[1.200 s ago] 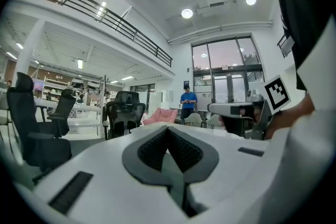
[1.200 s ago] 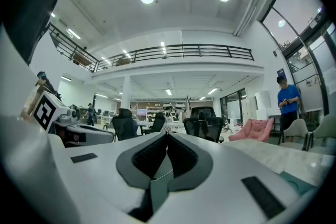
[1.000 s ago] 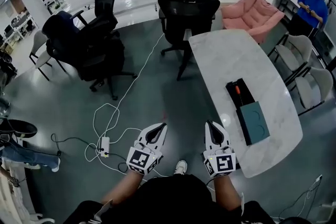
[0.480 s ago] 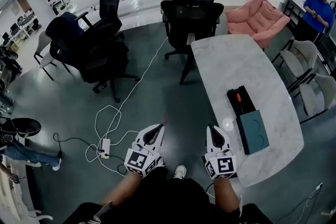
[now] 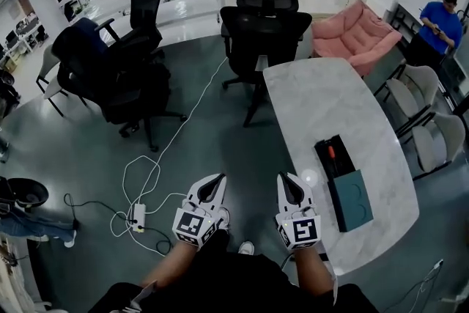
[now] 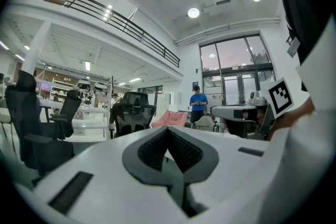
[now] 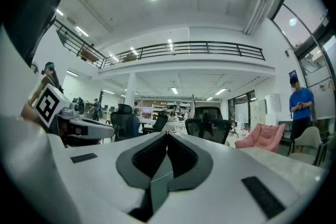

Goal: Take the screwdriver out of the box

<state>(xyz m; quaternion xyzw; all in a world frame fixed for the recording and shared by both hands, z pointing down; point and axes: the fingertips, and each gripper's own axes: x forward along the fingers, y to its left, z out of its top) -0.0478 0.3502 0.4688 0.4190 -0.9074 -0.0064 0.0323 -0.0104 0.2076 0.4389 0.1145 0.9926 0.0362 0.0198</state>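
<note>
An open black box (image 5: 334,155) lies on the white marble table (image 5: 322,106), with an orange-handled screwdriver (image 5: 331,153) inside and its teal lid (image 5: 351,199) beside it toward me. My left gripper (image 5: 218,178) is held level over the floor, shut and empty. To its right my right gripper (image 5: 285,178) is also shut and empty, close to the table's near left edge, left of the box. In both gripper views the jaws meet with nothing between them.
Black office chairs (image 5: 264,29) stand at the table's far end and at the left (image 5: 110,70). A white cable and power strip (image 5: 138,215) lie on the floor by my left side. A pink sofa (image 5: 350,33), grey chairs (image 5: 432,146) and a person in blue (image 5: 438,22) are beyond the table.
I have stepped toward the table; the box and table now sit nearer and more to the left in the head view. Both grippers stay shut, side by side.
</note>
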